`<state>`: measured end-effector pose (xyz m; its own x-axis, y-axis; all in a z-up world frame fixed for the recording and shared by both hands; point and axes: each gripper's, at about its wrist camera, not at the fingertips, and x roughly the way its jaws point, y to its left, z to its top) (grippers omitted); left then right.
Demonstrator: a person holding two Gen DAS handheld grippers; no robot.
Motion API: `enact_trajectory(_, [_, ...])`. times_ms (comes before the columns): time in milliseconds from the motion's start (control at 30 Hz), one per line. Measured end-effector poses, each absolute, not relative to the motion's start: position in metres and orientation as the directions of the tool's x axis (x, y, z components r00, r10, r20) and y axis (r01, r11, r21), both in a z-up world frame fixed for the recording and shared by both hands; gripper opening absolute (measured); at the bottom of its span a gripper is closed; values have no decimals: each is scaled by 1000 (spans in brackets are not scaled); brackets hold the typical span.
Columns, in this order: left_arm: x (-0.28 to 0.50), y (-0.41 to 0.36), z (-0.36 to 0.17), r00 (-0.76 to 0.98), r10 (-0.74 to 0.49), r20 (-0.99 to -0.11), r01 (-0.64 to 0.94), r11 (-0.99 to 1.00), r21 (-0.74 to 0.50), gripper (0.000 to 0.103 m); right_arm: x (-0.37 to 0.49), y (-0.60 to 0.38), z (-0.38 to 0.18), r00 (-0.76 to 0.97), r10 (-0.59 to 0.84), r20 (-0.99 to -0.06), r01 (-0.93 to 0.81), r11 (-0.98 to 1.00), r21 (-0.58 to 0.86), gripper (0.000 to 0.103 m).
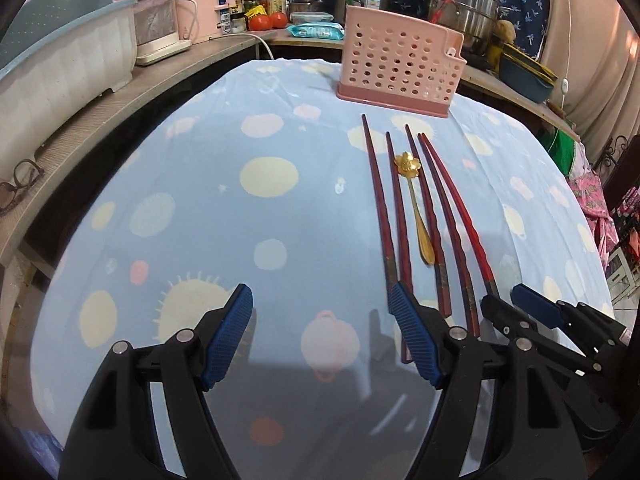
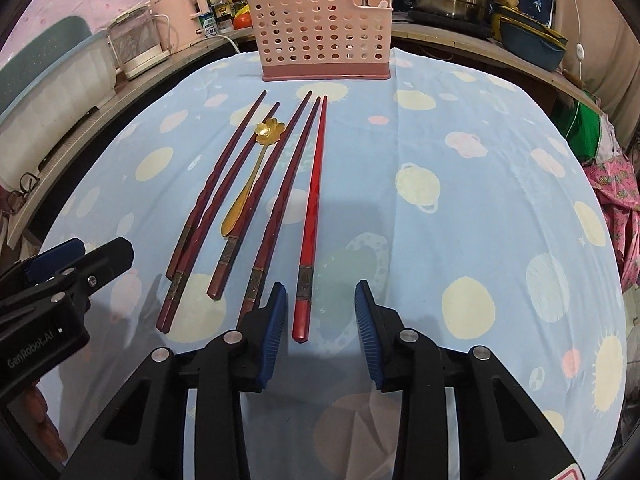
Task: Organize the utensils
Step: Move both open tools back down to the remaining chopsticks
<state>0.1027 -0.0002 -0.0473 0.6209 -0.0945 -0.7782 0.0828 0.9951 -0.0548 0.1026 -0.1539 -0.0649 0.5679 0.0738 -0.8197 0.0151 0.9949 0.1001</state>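
Each camera sat just behind its own fingers, looking forward and steeply down onto the blue patterned tablecloth (image 1: 200, 208) from close above. The left view looked past the left gripper (image 1: 322, 334), with the chopsticks (image 1: 394, 216) ahead to its right — the right view looked past the right gripper (image 2: 320, 330), chopsticks ahead-left. Both shared the chopsticks, gold spoon (image 2: 250, 184) and pink holder (image 2: 320, 32) beyond.

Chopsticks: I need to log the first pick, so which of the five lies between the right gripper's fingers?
The brightest red chopstick, outermost on the right; its butt end lies between the right gripper's open fingers. The other four are darker maroon, further left.
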Motion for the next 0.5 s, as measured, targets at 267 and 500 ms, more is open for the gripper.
enact_trajectory(267, [112,-12,-59,596,-115,-795,110,992,-60,68,102,-158,-65,568,58,-821,22,996,86,14])
enact_trajectory(500, [125,-18,-68,576,-125,-808,117,991,-70,63,103,-158,-66,567,63,-821,19,996,90,12])
